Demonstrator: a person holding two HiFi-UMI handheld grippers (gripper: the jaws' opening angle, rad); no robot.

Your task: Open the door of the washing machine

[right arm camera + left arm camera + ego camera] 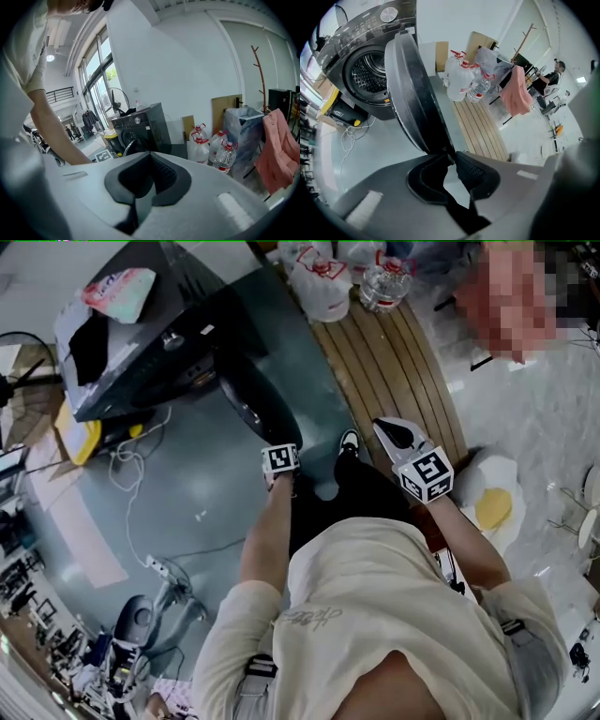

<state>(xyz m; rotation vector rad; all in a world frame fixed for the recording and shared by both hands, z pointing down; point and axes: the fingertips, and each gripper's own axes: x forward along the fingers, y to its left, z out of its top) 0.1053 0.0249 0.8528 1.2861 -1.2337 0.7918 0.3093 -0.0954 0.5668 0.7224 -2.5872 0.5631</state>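
The washing machine stood on the grey floor. Its door was swung well out from the front, so the drum opening was plain to see. From the left gripper view the door showed edge-on, a dark round slab hanging on its hinge side.

The person stood just beside the free edge of the door and leaned over it. The left tool pointed steeply down at the door's lower rim. Its tips looked pinched on that rim, with only a sliver of floor showing between the pads further back. Holding the rim far from the hinge made sense to me, since that is where a light pull swings the door most easily.

The right tool had no part in it. It was held out to the side over the wooden slats, aimed past the machine toward the water bottles. Its jaws were together with nothing between them, and I took it to be kept clear so the door could swing.

With the drum exposed like that, I judged the opening as good as done. What was left was to let go of the rim cleanly, without nudging the door back toward the machine.
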